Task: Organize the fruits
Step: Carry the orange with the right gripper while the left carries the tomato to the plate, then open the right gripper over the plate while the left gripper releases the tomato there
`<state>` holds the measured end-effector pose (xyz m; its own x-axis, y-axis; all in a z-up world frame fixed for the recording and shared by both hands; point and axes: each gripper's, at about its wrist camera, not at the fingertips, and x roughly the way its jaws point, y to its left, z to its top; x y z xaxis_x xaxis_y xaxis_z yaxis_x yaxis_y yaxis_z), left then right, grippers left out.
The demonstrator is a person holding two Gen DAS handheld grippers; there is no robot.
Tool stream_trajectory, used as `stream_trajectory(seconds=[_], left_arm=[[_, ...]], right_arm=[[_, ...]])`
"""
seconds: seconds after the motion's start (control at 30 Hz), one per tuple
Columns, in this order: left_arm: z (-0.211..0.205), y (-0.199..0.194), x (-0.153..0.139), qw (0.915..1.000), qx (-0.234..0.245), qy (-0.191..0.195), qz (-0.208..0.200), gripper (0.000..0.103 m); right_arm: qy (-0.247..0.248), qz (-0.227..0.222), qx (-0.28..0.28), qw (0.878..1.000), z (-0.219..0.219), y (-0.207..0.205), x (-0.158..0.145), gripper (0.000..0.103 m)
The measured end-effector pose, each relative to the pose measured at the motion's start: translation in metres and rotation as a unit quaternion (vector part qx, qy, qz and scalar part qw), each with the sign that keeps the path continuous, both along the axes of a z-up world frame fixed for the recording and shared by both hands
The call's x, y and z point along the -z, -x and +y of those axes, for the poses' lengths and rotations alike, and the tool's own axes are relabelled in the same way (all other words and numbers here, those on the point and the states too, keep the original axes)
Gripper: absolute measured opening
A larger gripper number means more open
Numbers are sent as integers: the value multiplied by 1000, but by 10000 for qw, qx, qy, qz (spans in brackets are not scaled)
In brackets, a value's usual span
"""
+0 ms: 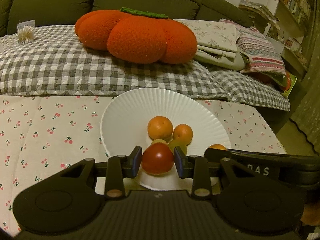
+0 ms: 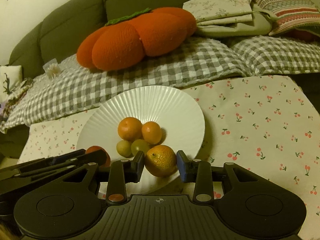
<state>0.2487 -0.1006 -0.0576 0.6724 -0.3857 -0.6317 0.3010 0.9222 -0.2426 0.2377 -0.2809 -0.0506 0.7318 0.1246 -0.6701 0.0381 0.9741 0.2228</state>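
Observation:
A white ribbed plate (image 1: 140, 104) (image 2: 150, 100) stands on a cherry-print cloth. On it lie two oranges (image 1: 160, 127) (image 1: 182, 133) and two small green fruits (image 2: 124, 148) (image 2: 140, 146), all bunched together. My left gripper (image 1: 158, 161) is shut on a red tomato (image 1: 157, 158) over the plate's near rim. Just to its right, my right gripper (image 2: 160, 165) is shut on a dimpled mandarin (image 2: 160, 160), also over the near rim. In the right wrist view, the tomato (image 2: 96, 150) peeks out behind the left gripper's fingers.
The cherry-print cloth (image 1: 50, 130) covers the table, which ends at the right (image 2: 304, 100). Behind it is a sofa with a checked quilt (image 1: 60, 66), an orange pumpkin-shaped cushion (image 1: 136, 34), folded fabrics (image 1: 220, 38) and a box of cotton swabs (image 1: 26, 32).

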Motion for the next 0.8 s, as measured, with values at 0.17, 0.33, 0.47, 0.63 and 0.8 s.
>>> stream_trajectory(seconds=[0.17,0.33,0.47,0.63,0.8], left_arm=[[4,0,-2,10000,-22,60,-40,42],[16,1,-11,9997,-112,206,-73,50],[27,3,-17,9993,-232,305,-29,51],[36,11,-20,9991,-322,252,82,51],[47,24,-26,9989,-406,184,123,53]], right_arm=[[-39,-98,82,9999,-4,4,-8,51],[-102,-97,163,9998,-10,9,-15,51],[-125,-123,181,9997,-13,15,-21,51],[-97,-174,75,9998,-10,28,-30,53],[43,-199,-124,9997,-1,45,-34,55]])
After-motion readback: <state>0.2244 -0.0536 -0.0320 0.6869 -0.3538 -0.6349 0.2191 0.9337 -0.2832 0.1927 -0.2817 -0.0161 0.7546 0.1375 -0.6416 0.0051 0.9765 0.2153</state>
